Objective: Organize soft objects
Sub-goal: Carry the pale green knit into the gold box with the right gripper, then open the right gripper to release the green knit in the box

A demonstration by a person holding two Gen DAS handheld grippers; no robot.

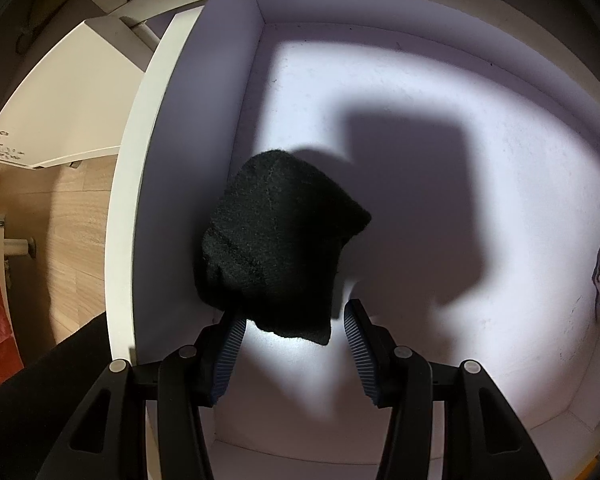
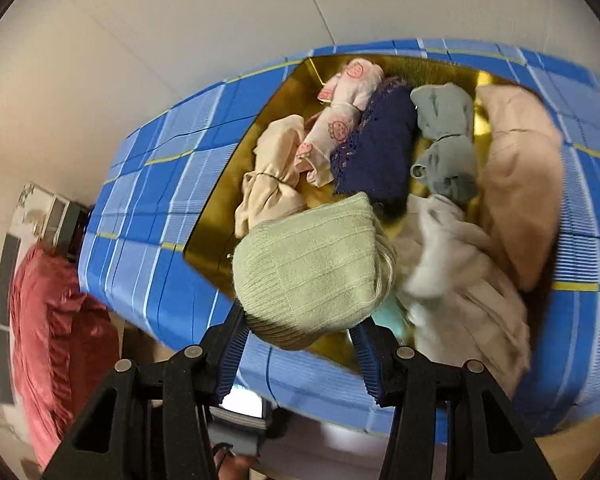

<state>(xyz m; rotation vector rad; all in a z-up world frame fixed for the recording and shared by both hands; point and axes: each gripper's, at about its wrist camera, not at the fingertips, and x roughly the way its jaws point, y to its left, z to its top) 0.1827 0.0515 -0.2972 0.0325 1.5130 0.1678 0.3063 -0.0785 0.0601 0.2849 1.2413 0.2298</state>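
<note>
Soft black knit sock (image 1: 276, 240) is hanging between the blue pads of my left tool (image 1: 294, 346), which is pinching its lower edge while pointing down into a white drawer (image 1: 460, 240); the sock is sitting against the drawer wall ahead and left of the tool. My right tool (image 2: 300, 344) is gripping a pale green ribbed sock (image 2: 312, 268), holding it above a gold-lined box (image 2: 220, 208) of mixed clothes on a blue checked bed (image 2: 156, 184).
</note>
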